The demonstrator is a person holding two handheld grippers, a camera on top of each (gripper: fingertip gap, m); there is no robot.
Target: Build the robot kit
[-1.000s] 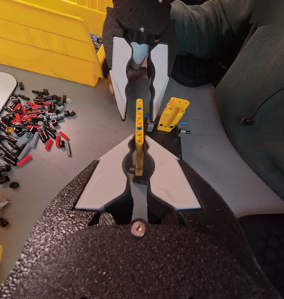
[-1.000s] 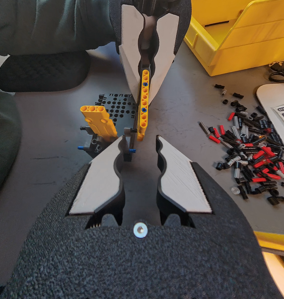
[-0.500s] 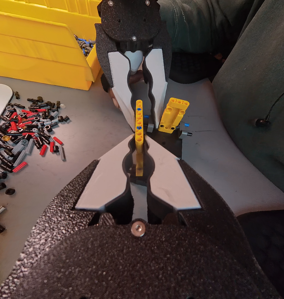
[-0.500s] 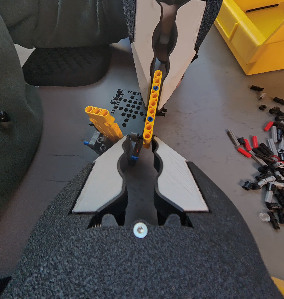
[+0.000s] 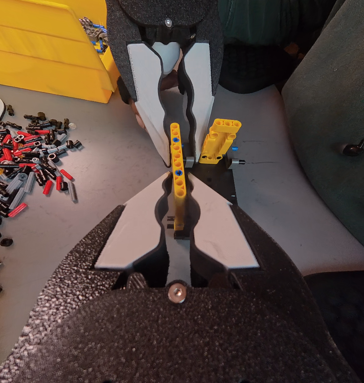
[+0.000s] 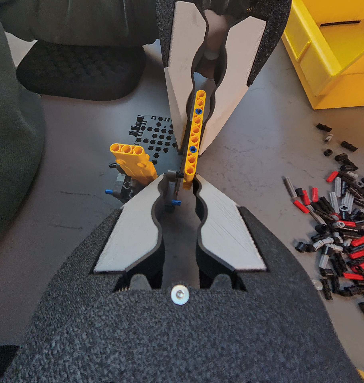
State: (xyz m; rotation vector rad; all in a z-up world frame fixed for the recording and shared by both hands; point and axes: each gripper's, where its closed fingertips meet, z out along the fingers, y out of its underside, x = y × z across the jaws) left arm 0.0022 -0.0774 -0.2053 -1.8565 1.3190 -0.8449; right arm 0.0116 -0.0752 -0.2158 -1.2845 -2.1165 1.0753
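Left gripper (image 5: 178, 175) clamped on yellow beam (image 5: 178, 163), standing upright on black plate's (image 6: 156, 137) edge. Right gripper (image 6: 180, 178) spread apart, tips flanking beam's far end. Yellow block (image 5: 219, 142) at 2 o'clock, close. Loose pins (image 5: 25, 155) at 9 o'clock, bare table (image 5: 106, 207) between.

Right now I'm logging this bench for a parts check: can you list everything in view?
yellow holed beam: one, yellow with two blue pins, upright, clamped by the left gripper
black perforated plate: one, black, flat on table under the beam
yellow connector block: one, yellow, leaning on the plate's far end
loose pins: many, black, red, grey, scattered on table
yellow bins: yellow, table's edge
grey table: one
left gripper: shut on the beam
right gripper: open, tips flanking the beam's end
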